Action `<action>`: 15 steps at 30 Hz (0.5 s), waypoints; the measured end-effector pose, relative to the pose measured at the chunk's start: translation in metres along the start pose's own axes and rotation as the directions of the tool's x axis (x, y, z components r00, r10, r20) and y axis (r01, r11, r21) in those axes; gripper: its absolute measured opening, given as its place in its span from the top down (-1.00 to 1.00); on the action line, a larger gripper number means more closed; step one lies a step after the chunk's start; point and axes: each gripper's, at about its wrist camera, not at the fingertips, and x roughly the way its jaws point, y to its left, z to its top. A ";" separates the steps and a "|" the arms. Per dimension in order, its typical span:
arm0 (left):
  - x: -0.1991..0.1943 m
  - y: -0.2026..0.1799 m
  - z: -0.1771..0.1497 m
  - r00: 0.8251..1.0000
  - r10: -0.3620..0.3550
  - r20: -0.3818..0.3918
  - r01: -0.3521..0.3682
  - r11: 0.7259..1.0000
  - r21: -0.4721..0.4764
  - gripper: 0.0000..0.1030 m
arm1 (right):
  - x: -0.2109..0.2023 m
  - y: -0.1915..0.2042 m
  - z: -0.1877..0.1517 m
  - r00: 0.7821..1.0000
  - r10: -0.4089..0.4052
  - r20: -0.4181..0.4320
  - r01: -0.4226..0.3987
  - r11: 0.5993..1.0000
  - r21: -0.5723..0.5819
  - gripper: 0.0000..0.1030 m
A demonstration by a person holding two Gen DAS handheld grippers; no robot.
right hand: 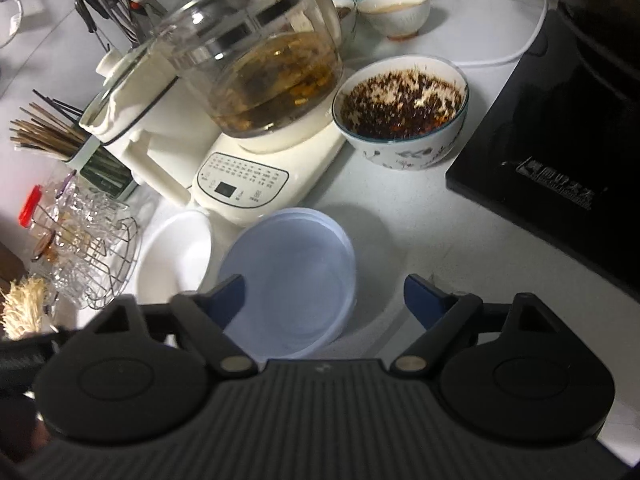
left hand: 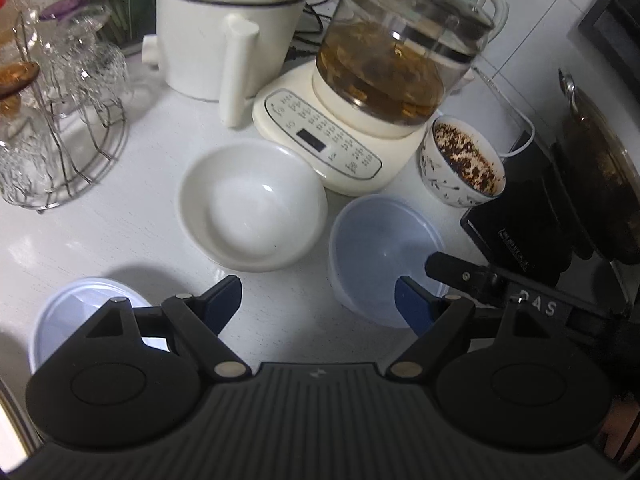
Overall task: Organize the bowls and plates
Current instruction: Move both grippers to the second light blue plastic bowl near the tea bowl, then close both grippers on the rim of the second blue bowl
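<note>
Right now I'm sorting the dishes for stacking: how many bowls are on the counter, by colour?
White, empty: 1, white bowl
Translucent blue plastic, empty: 2, blue bowl and second blue bowl
Floral-patterned, filled with dark flakes: 1, patterned bowl
Small cream, at the back: 1, cream bowl
Total: 5
</note>
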 end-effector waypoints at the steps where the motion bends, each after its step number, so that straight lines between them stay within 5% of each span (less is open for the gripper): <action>1: 0.004 0.000 0.000 1.000 0.001 -0.009 -0.001 1.000 -0.012 -0.67 | 0.003 -0.001 0.001 1.000 0.005 -0.011 -0.005 1.000 0.000 -0.49; 5: 0.014 -0.002 0.003 1.000 -0.015 -0.019 0.014 0.999 -0.033 -0.65 | 0.012 -0.002 0.003 1.000 0.005 -0.025 -0.006 1.000 -0.026 -0.27; 9: 0.026 -0.001 0.008 0.999 -0.027 -0.042 0.023 0.996 -0.081 -0.33 | 0.022 -0.008 0.007 0.999 0.000 -0.053 0.000 1.000 -0.015 0.20; 15: 0.042 -0.001 0.009 0.997 -0.016 -0.073 0.006 0.992 -0.129 0.16 | 0.032 -0.018 0.010 0.997 -0.007 -0.077 0.007 1.000 0.006 0.50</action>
